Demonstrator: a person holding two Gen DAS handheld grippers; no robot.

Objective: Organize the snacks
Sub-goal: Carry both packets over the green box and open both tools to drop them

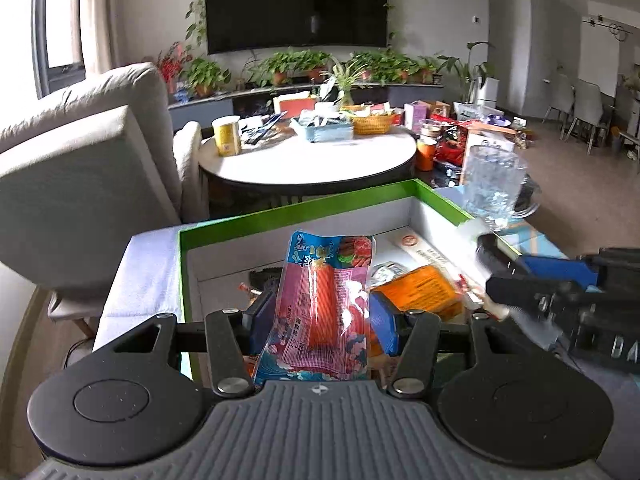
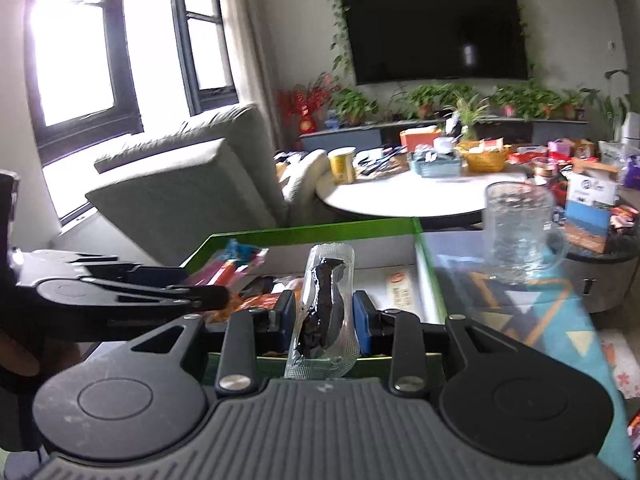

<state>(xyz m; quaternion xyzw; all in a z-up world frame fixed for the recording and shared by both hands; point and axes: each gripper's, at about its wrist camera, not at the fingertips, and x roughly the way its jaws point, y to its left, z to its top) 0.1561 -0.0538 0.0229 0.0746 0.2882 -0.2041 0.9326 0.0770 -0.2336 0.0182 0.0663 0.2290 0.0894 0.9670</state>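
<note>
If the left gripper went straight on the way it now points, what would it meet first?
Probably the snacks inside the green-rimmed box, likely the orange packet. The left gripper, holding the pink crab-stick packet, points down into the box; depth is unclear.

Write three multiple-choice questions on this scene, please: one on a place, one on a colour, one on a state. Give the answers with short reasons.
1. Where does the glass mug stand?
A. inside the box
B. outside the box, at its right
C. on the round table

2. What colour is the rim of the box?
A. green
B. red
C. white

3. What is the state of the left gripper?
A. open and empty
B. closed on a pink snack packet
C. closed on a spoon

Answers: 1 B, the mug stands beyond the right wall of the box. 2 A, the edge is bright green. 3 B, the pink snack packet sits between its blue pads.
</note>
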